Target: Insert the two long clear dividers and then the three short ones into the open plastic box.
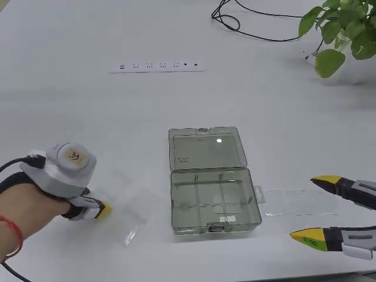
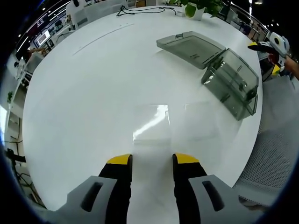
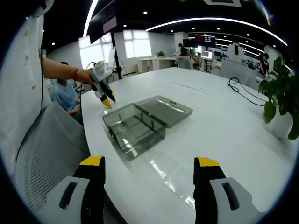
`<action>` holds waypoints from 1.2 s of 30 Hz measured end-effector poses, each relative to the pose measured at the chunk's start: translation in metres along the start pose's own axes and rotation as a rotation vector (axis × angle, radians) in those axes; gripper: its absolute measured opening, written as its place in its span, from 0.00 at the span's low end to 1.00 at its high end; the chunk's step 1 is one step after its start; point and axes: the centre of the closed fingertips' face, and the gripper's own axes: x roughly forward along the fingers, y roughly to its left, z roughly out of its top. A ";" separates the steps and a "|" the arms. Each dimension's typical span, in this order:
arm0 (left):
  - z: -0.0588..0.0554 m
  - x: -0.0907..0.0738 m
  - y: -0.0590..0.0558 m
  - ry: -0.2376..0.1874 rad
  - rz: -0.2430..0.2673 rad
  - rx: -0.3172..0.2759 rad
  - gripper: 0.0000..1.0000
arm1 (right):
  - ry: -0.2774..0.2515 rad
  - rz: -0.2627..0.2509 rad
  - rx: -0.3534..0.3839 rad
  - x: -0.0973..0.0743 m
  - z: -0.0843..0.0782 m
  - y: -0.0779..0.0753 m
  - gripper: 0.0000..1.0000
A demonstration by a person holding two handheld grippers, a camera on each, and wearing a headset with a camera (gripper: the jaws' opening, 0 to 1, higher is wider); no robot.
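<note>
Long dividers beside the open box
Right gripper — jaws wide, empty — is nearer; their long axis runs toward the box. Left gripper jaws narrow, empty.

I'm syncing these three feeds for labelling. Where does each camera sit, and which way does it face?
Head view: on the headset, looking down at the open smoky clear plastic box; left gripper in a hand, right gripper opposite.
Left gripper view: low over the white table, along its own fingers toward clear dividers, box at right.
Right gripper view: from the box's other side, along its own fingers across the box; a forearm shows.
Shared: all three see the box; each gripper view catches the other gripper.
</note>
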 end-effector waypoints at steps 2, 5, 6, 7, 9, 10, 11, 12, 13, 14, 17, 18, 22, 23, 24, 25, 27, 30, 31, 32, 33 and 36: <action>0.000 0.000 0.000 0.007 -0.001 0.000 0.32 | 0.001 0.000 0.001 0.000 -0.001 0.001 0.78; 0.000 0.001 0.000 0.019 -0.002 -0.003 0.32 | 0.000 -0.001 0.002 0.000 -0.001 0.001 0.78; 0.000 0.001 0.000 0.022 -0.003 -0.004 0.32 | 0.001 0.000 0.003 0.000 -0.001 0.002 0.78; 0.000 0.001 0.000 0.023 -0.004 -0.005 0.32 | 0.001 0.000 0.002 0.000 0.000 0.002 0.78; 0.000 0.000 0.000 0.022 -0.009 -0.010 0.32 | 0.001 0.001 0.002 0.000 0.000 0.002 0.78; 0.000 0.000 0.000 0.020 -0.012 -0.016 0.32 | 0.001 0.002 0.002 0.001 0.000 0.002 0.78; 0.000 0.000 0.000 0.019 -0.013 -0.018 0.32 | 0.001 0.001 0.002 0.001 0.000 0.002 0.78; 0.000 0.000 0.001 0.017 -0.015 -0.022 0.32 | 0.000 0.002 0.003 0.001 0.000 0.002 0.78; 0.000 0.000 0.001 0.015 -0.017 -0.024 0.32 | 0.000 0.002 0.004 0.001 0.001 0.002 0.78; 0.000 0.000 0.001 0.012 -0.019 -0.030 0.31 | -0.001 0.003 0.003 0.001 0.001 0.002 0.78; 0.000 0.000 0.000 0.001 -0.023 -0.047 0.31 | 0.002 0.006 0.001 0.001 0.001 0.002 0.78; 0.000 0.000 0.000 -0.002 -0.024 -0.046 0.31 | 0.004 0.007 -0.002 0.002 0.001 0.003 0.78; 0.001 -0.001 -0.002 -0.022 -0.039 -0.069 0.31 | 0.006 0.011 -0.003 0.003 0.002 0.003 0.78; 0.001 -0.002 -0.003 -0.030 -0.042 -0.078 0.31 | 0.005 0.012 -0.004 0.003 0.002 0.004 0.78; 0.001 -0.002 -0.003 -0.033 -0.044 -0.083 0.31 | 0.004 0.014 -0.003 0.004 0.003 0.004 0.78; 0.001 -0.002 -0.003 -0.037 -0.048 -0.087 0.31 | 0.006 0.016 -0.006 0.004 0.003 0.005 0.78; 0.002 -0.004 -0.004 -0.053 -0.053 -0.101 0.31 | 0.009 0.018 -0.009 0.005 0.004 0.005 0.77; 0.001 -0.006 -0.005 -0.073 -0.062 -0.124 0.30 | 0.009 0.021 -0.012 0.006 0.007 0.006 0.77; 0.001 -0.007 -0.005 -0.081 -0.064 -0.132 0.30 | 0.010 0.021 -0.014 0.006 0.007 0.006 0.77; 0.001 -0.007 -0.005 -0.087 -0.066 -0.144 0.30 | 0.010 0.022 -0.015 0.006 0.008 0.006 0.77; 0.002 -0.009 -0.005 -0.098 -0.071 -0.158 0.30 | 0.008 0.023 -0.015 0.006 0.009 0.006 0.77; 0.006 -0.012 -0.008 -0.132 -0.085 -0.186 0.30 | 0.001 0.027 -0.014 0.007 0.013 0.007 0.76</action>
